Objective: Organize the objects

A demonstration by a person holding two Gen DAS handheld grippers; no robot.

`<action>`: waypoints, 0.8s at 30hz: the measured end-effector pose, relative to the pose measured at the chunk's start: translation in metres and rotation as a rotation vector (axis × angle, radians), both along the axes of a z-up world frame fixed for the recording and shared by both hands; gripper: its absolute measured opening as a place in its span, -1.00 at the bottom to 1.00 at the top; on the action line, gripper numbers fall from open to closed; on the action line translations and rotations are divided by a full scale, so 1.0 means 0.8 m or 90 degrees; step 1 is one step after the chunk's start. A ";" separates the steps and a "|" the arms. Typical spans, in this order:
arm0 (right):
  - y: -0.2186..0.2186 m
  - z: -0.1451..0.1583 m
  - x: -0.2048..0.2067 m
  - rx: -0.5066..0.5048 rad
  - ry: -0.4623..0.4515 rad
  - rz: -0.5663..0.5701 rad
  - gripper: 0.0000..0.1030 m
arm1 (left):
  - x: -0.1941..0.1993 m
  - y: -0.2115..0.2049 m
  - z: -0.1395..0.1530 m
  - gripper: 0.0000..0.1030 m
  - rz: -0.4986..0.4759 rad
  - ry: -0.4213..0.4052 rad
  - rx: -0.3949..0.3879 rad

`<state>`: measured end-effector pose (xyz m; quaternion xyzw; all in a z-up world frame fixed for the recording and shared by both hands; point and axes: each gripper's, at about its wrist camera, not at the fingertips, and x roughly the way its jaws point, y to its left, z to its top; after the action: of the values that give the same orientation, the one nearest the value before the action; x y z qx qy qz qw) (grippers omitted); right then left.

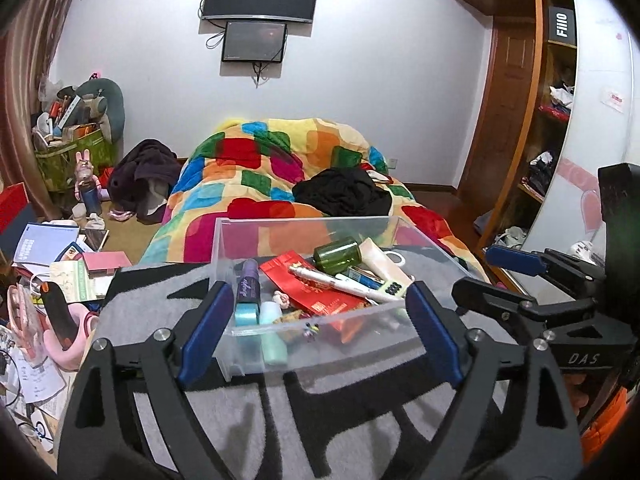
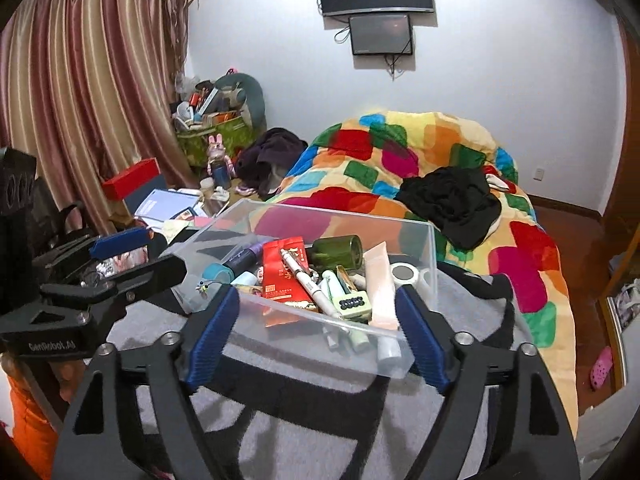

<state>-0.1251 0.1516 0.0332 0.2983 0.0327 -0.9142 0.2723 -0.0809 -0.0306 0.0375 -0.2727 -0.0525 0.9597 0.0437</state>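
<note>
On the grey blanket (image 1: pixel 160 304) at the bed's foot, I'm hovering my left gripper (image 1: pixel 316 332) & right gripper (image 2: pixel 316 332), both w/ fingers apart & holding nothing, over the clear box (image 2: pixel 288 316) of jumbled bits; prob picking stage; next I'm needing to close on one item, e.g. white pen (image 2: pixel 308 282)

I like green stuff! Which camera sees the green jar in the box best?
The right wrist view. There the green jar lies on its side with its round end turned toward the camera, clear above the red packet. The left wrist view shows the same jar farther back in the clear box, smaller and only from the side.
</note>
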 end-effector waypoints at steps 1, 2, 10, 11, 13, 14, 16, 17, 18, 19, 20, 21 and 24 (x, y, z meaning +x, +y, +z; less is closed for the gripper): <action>0.001 0.000 0.002 0.001 0.001 -0.002 0.53 | 0.001 0.001 -0.001 0.77 -0.001 0.001 0.001; 0.003 -0.001 0.004 0.001 0.003 -0.004 0.53 | 0.004 0.002 -0.002 0.79 -0.002 0.002 0.001; 0.013 -0.008 0.012 -0.001 -0.003 -0.009 0.55 | 0.011 0.008 -0.014 0.82 -0.008 -0.006 0.009; 0.014 -0.008 0.013 -0.001 -0.004 -0.009 0.55 | 0.010 0.008 -0.015 0.82 -0.007 -0.008 0.011; 0.014 -0.008 0.014 -0.002 -0.003 -0.010 0.55 | 0.009 0.008 -0.016 0.82 -0.005 -0.012 0.011; 0.015 -0.008 0.013 -0.002 -0.003 -0.010 0.55 | 0.009 0.008 -0.017 0.82 -0.005 -0.013 0.010; 0.015 -0.009 0.014 -0.003 -0.003 -0.009 0.55 | 0.009 0.008 -0.018 0.82 -0.006 -0.014 0.010; 0.015 -0.009 0.013 -0.002 -0.003 -0.009 0.55 | 0.009 0.009 -0.018 0.82 -0.007 -0.014 0.011; 0.015 -0.009 0.014 -0.002 -0.004 -0.009 0.55 | 0.009 0.009 -0.019 0.82 -0.007 -0.014 0.010; 0.015 -0.010 0.013 -0.002 -0.005 -0.008 0.55 | 0.009 0.009 -0.019 0.82 -0.007 -0.014 0.010; 0.015 -0.011 0.014 -0.002 -0.006 -0.008 0.55 | 0.009 0.008 -0.019 0.82 -0.006 -0.014 0.010; 0.015 -0.010 0.014 -0.002 -0.006 -0.007 0.55 | 0.009 0.008 -0.019 0.82 -0.007 -0.014 0.011; 0.015 -0.010 0.014 -0.003 -0.006 -0.007 0.55 | 0.010 0.008 -0.019 0.83 -0.007 -0.015 0.011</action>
<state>-0.1140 0.1634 0.0251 0.3021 0.0272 -0.9144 0.2680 -0.0730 -0.0240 0.0222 -0.2836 -0.0600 0.9557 0.0512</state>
